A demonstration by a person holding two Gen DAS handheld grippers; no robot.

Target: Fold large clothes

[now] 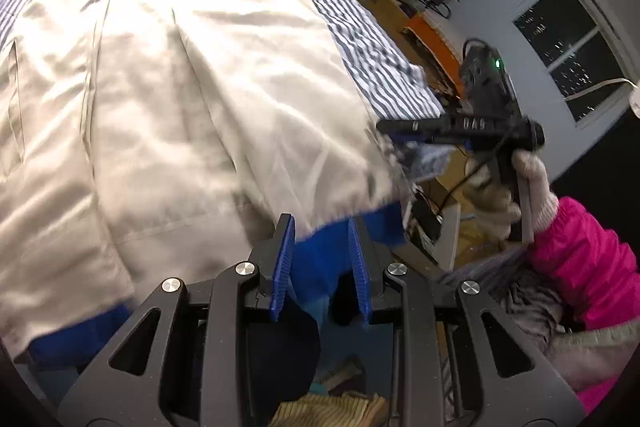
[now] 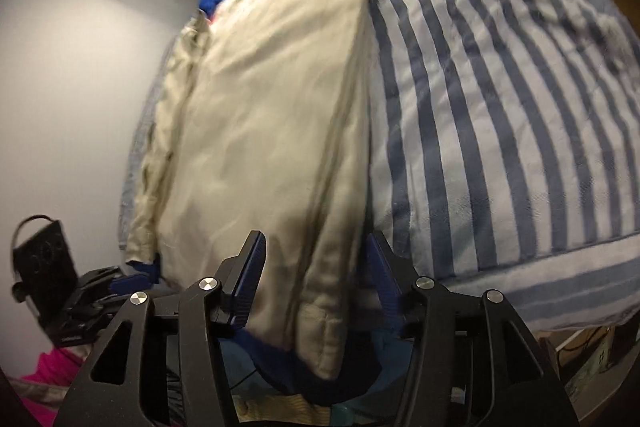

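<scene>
Striped bedspread (image 2: pixel 500 107), dark window (image 1: pixel 568 43)

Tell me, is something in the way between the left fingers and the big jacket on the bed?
Nothing visible is. The left gripper sits right at the hem of the beige jacket, where its blue outside shows between the fingers.

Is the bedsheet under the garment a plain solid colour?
No, the bedsheet beside the beige garment shows dark and pale blue stripes.
</scene>
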